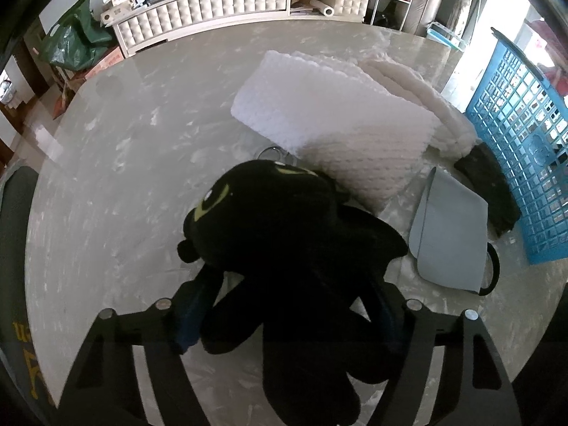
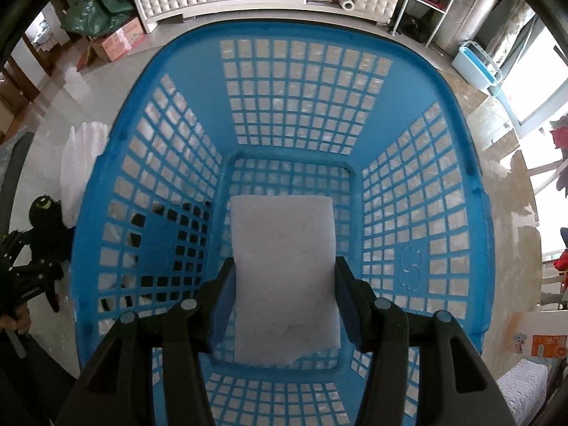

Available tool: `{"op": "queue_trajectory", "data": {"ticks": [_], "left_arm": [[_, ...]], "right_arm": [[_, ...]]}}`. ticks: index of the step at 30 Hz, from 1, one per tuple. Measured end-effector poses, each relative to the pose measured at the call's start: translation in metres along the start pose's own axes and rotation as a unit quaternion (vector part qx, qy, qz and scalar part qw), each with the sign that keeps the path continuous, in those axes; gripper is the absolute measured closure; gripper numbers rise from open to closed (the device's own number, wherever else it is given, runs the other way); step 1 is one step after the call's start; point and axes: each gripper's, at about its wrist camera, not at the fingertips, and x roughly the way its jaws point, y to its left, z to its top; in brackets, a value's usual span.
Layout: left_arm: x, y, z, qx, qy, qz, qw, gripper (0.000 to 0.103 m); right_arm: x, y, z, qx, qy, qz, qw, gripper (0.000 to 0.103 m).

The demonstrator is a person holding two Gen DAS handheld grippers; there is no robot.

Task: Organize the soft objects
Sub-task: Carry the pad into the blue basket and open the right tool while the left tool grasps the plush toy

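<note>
Left wrist view: the left gripper (image 1: 294,305) is clenched on a black plush (image 1: 284,248), which hangs between its fingers above the table (image 1: 124,177). Ahead of the fingers lie a white blanket (image 1: 330,124) and, to the right, a grey pouch (image 1: 451,234) and a dark cloth (image 1: 486,188) against the basket (image 1: 525,142); the basket interior is not visible here. Right wrist view: the right gripper (image 2: 284,294) is inside the basket (image 2: 458,184), its jaws spread on either side of a white pad (image 2: 284,266) lying on the basket floor; whether they touch it cannot be told. Far left, outside the basket, the plush (image 2: 46,227) and left gripper (image 2: 32,269) appear.
</note>
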Motion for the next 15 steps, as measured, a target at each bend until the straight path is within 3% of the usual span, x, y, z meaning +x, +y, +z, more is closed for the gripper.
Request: {"op": "queue_trajectory", "data": {"ticks": [5, 12, 15], "left_arm": [[-0.0024, 0.0073, 0.0002, -0.003, -0.006, -0.002, 1.0000, 0.041], [-0.0040, 0.0106, 0.0017, -0.008, -0.013, -0.001, 0.9999, 0.045], [-0.0043, 0.0103, -0.0004, -0.009, -0.012, -0.002, 0.9999, 0.046]], "right_arm": [[0.0028, 0.0026, 0.0010, 0.001, 0.003, -0.004, 1.000, 0.053], [0.0041, 0.0024, 0.0023, 0.006, 0.009, -0.008, 1.000, 0.050], [0.0049, -0.0004, 0.0026, 0.016, 0.011, -0.010, 1.000, 0.045]]}}
